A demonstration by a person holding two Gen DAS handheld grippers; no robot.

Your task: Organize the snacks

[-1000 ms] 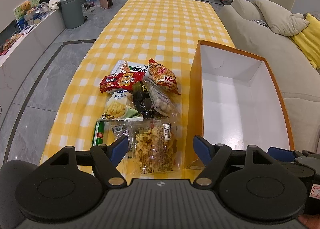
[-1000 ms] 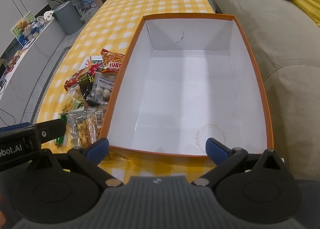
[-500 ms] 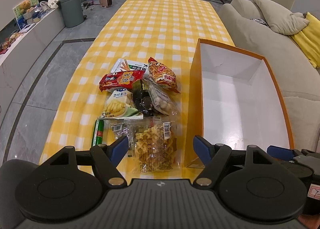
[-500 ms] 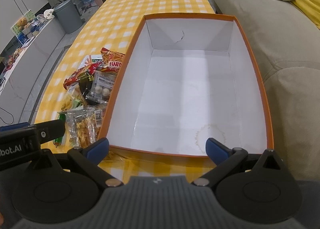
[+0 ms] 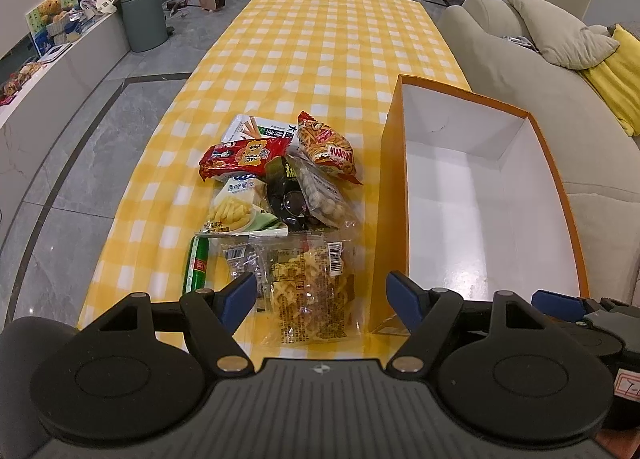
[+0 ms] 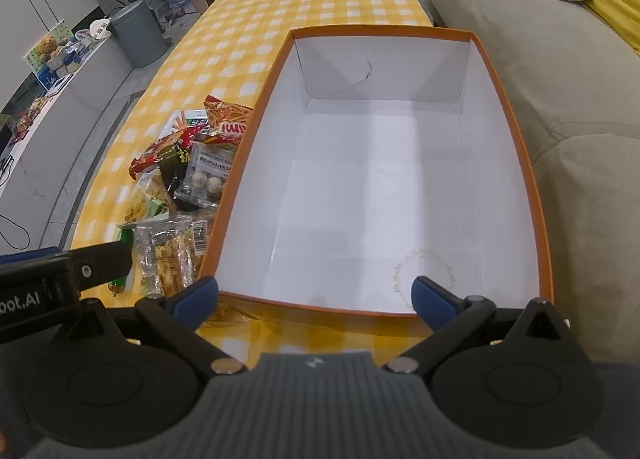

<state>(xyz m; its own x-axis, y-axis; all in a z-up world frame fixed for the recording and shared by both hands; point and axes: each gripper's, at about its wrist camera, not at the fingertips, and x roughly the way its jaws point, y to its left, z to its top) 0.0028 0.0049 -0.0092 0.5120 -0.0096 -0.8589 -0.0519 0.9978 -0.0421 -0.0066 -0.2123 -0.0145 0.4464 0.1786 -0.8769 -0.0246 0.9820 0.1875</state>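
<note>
Both tools, left tool (image 5: 320,293) and right tool (image 6: 316,299), gaped empty; crinkly snack packets (image 5: 280,195) lay heaped beside the empty orange-rimmed cardboard box (image 6: 544,219). Slippery, overlapping wrappers might drag neighbours along.

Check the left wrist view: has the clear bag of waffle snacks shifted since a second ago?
No. The clear waffle snack bag lies in the same spot beside the orange box's near corner, and the left gripper stays open above it.

A: Open room?
B: Orange box (image 6: 516,147), interior bare; checked tablecloth (image 5: 332,43) beyond the pile.
A: Obstructions?
B: Snack pile (image 5: 280,195) just beside the box's left wall; sofa (image 6: 568,71) at right.
</note>
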